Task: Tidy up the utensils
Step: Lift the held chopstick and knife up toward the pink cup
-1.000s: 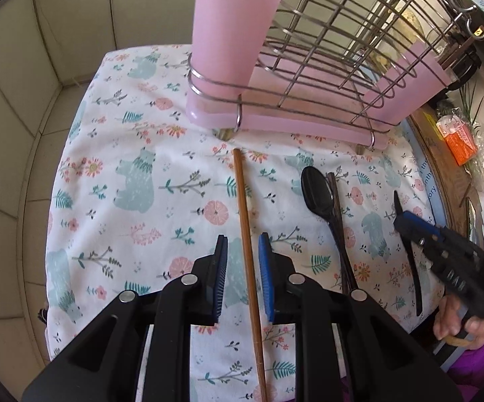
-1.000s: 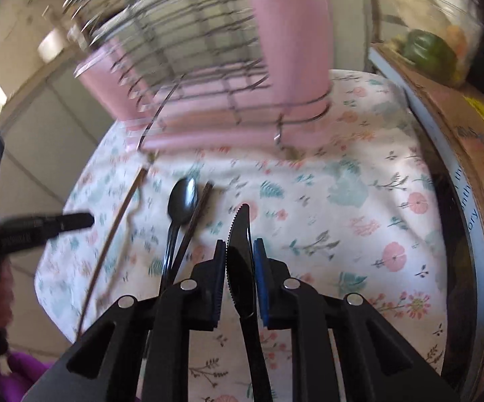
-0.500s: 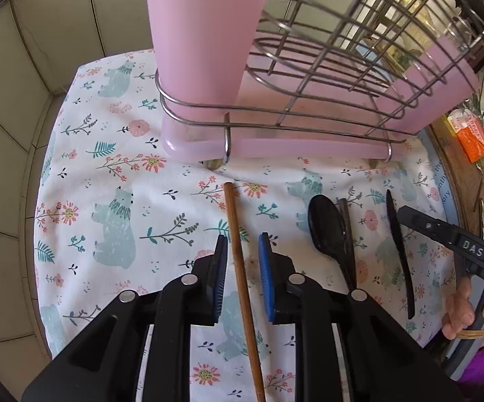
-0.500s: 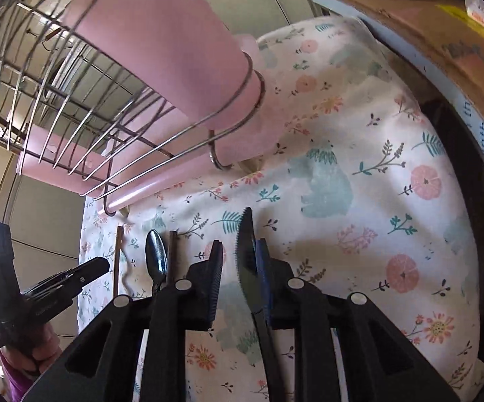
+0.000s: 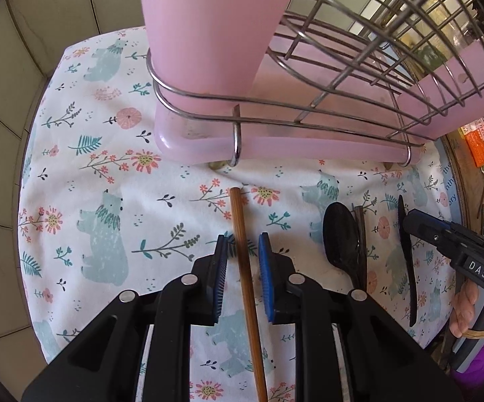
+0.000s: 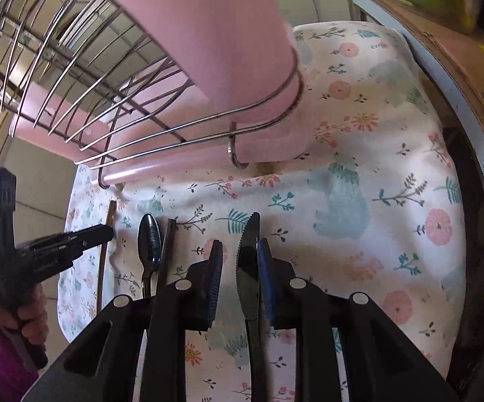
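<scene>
The left gripper (image 5: 242, 258) straddles a brown chopstick (image 5: 246, 274) lying on the floral cloth (image 5: 108, 174), pads narrow but clear of it. The right gripper (image 6: 240, 268), jaws just widened, has a black serrated knife (image 6: 249, 268) between its pads, against the right one. Ahead stands the wire rack (image 5: 342, 67) with its pink utensil cup (image 5: 208, 33).

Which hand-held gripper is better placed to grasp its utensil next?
Left hand-held gripper: the brown chopstick sits centred between open jaws. In the right hand-held gripper, the black knife lies off-centre against one pad.
</scene>
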`<state>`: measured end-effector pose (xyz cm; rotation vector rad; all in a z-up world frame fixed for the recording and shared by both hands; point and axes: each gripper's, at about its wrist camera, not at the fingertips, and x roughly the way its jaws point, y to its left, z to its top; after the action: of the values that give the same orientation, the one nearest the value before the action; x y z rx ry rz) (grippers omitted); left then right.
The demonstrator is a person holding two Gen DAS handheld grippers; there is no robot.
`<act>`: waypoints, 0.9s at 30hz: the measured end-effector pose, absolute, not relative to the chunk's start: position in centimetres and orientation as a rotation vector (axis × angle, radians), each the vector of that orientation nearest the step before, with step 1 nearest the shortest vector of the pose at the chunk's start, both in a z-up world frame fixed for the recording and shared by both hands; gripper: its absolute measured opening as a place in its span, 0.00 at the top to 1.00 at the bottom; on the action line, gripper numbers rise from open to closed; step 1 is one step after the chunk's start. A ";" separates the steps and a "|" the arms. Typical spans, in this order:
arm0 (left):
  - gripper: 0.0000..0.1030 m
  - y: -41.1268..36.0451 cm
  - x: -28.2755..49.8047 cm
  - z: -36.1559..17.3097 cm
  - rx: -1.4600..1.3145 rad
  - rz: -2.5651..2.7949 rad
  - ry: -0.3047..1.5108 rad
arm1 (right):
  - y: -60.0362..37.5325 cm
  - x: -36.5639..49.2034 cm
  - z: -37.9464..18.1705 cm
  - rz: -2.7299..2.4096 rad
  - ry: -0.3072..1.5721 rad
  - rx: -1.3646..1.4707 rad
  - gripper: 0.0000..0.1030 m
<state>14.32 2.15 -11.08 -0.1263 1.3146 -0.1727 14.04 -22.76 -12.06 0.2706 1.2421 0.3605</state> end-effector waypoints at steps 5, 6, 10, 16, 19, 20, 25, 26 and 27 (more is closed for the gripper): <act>0.94 2.1 14.9 -11.5 -0.125 -0.160 1.313 | -21.7 14.5 -12.8 0.349 1.250 0.241 0.97; 0.94 2.1 14.9 -11.5 -0.133 -0.164 1.309 | -21.6 14.5 -13.0 0.343 1.247 0.250 1.00; 0.94 2.8 14.2 -10.3 -0.151 -0.182 1.258 | -22.8 14.3 -12.7 0.335 1.202 0.302 1.00; 0.94 3.6 12.5 -7.9 -0.184 -0.203 1.159 | -24.7 13.6 -11.0 0.335 1.127 0.360 1.00; 0.94 4.2 12.2 -7.2 -0.196 -0.203 1.147 | -25.3 14.0 -10.7 0.345 1.130 0.359 0.97; 0.94 4.2 12.1 -7.0 -0.198 -0.204 1.144 | -25.1 14.4 -10.9 0.361 1.162 0.357 0.86; 0.94 4.2 11.6 -6.3 -0.205 -0.215 1.124 | -22.7 15.3 -11.9 0.359 1.244 0.253 0.68; 0.94 4.2 11.6 -6.3 -0.205 -0.217 1.122 | -22.4 15.3 -12.0 0.345 1.254 0.225 0.68; 0.94 4.2 11.5 -6.3 -0.205 -0.218 1.122 | -21.9 15.5 -12.3 0.332 1.267 0.188 0.68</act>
<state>11.51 4.24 -6.27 -0.2050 1.1222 -0.2182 15.47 -21.90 -12.28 0.1882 1.2666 0.3318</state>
